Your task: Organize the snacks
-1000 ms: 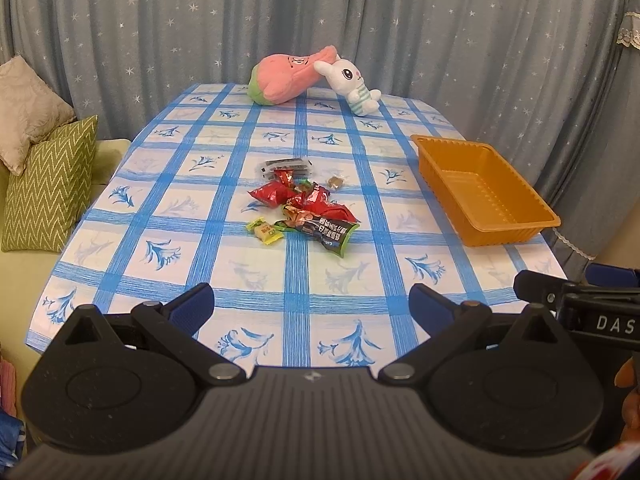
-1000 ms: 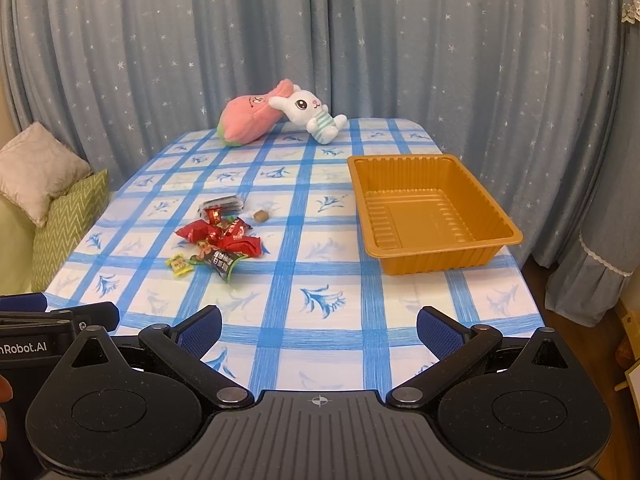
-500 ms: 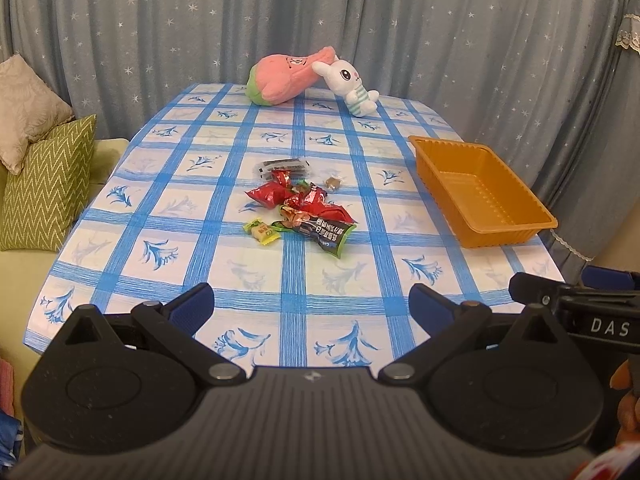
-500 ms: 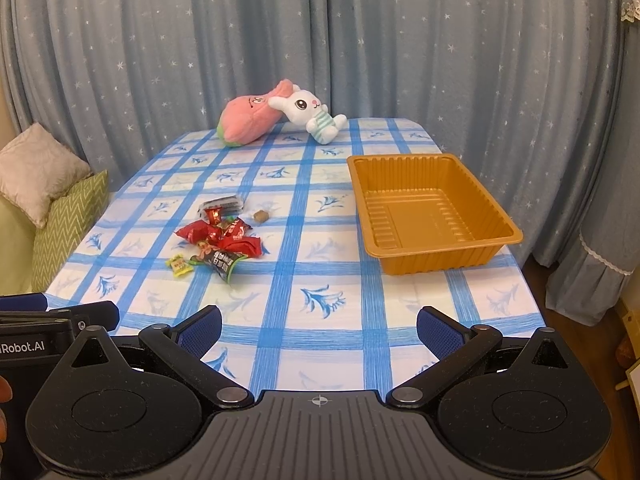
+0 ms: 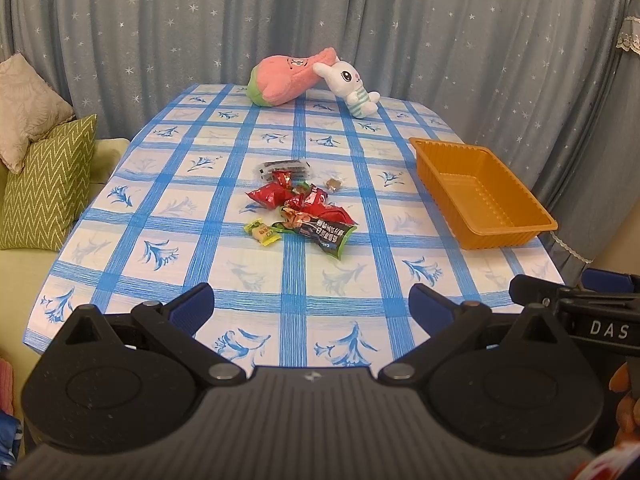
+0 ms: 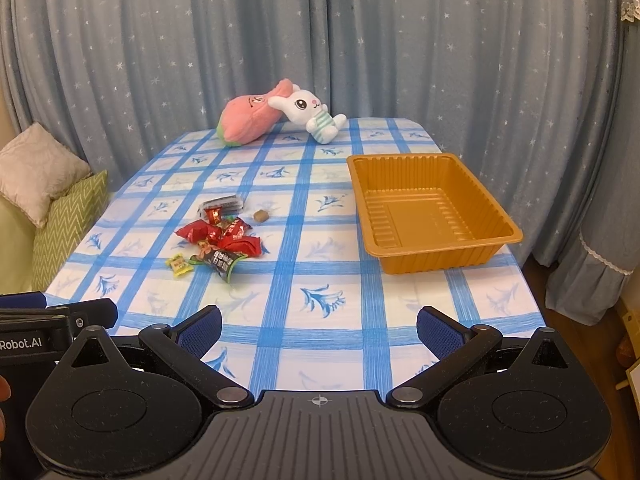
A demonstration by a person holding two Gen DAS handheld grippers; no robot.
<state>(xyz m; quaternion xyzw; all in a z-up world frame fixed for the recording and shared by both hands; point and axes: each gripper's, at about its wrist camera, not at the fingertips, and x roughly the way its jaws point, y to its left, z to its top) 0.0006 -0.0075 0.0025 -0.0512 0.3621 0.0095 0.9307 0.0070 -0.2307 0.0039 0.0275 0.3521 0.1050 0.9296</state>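
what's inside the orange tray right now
Nothing: the orange tray shows only its bare ribbed floor. The snack pile lies on the tablecloth, apart from it. The strip of floor behind the tray's near wall is hidden.

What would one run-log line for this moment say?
stage: before first pick | left gripper: open | right gripper: open | snacks: piled on table | tray: empty

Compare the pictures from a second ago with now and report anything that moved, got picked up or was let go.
Almost nothing. The left wrist view drifted slightly; no object moved. The left gripper and right gripper stay open and hold nothing. The snack pile, orange tray and two plush toys lie where they were.
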